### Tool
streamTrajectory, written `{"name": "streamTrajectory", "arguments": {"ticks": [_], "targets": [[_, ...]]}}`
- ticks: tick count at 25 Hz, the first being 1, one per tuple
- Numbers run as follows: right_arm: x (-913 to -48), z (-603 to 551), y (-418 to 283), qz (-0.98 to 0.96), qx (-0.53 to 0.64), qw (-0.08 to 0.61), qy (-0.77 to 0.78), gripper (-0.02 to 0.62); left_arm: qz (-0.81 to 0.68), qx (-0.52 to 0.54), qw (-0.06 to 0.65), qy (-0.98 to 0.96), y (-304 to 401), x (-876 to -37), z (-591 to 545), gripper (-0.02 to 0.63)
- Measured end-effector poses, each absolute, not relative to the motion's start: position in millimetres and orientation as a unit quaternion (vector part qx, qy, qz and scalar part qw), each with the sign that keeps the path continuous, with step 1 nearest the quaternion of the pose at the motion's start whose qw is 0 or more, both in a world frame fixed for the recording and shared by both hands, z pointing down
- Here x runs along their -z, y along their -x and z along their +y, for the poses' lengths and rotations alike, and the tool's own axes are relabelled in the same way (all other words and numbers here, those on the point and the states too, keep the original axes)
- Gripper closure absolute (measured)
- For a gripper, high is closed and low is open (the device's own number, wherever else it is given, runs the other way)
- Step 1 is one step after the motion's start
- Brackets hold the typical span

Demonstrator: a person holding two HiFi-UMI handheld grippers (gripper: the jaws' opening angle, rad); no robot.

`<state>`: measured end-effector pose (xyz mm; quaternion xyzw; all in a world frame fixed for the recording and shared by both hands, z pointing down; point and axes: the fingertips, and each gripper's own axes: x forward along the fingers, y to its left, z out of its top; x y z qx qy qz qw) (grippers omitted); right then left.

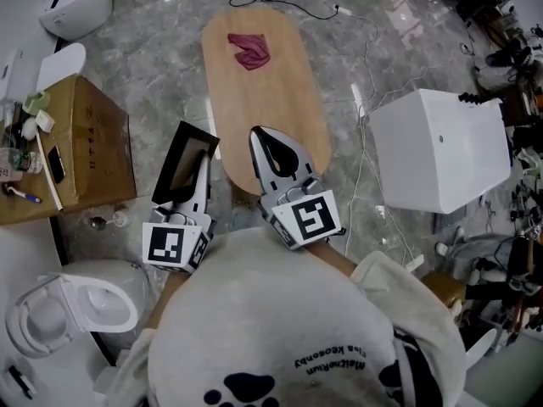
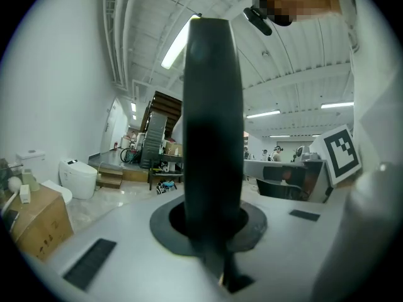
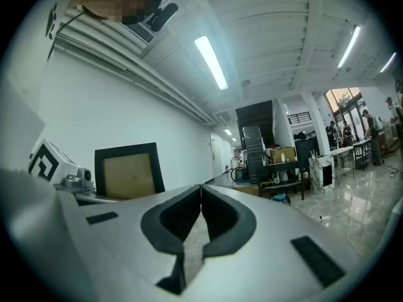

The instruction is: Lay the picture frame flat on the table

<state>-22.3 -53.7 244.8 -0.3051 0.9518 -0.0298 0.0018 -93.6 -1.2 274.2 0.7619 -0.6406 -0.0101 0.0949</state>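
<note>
Frame (image 1: pixel 178 172) hangs upright, pinched edge-on in the shut left gripper (image 1: pixel 204 161), seemingly just off the table (image 1: pixel 280 83) rim; so thin a hold could let it swing, slip or clip the edge; right gripper (image 1: pixel 270 149) closed, empty, over the near end.

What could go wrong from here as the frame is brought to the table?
1. The picture frame is clamped at one edge by the left tool alone and appears to be beside the table, over the floor. The right tool is shut and empty. The frame could pivot or slip and fall.
2. A red cloth lies at the table's far end. Laid on it, the frame would not sit flat.
</note>
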Motion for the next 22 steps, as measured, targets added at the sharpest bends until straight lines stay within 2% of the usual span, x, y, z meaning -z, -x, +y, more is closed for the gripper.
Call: {"name": "streamTrajectory", "arguments": {"ticks": [22], "targets": [[-230, -100, 7, 0.931, 0.031, 0.024, 0.363, 0.584, -0.583, -0.01, 0.074, -0.809, 83, -262, -71, 0.588]]}}
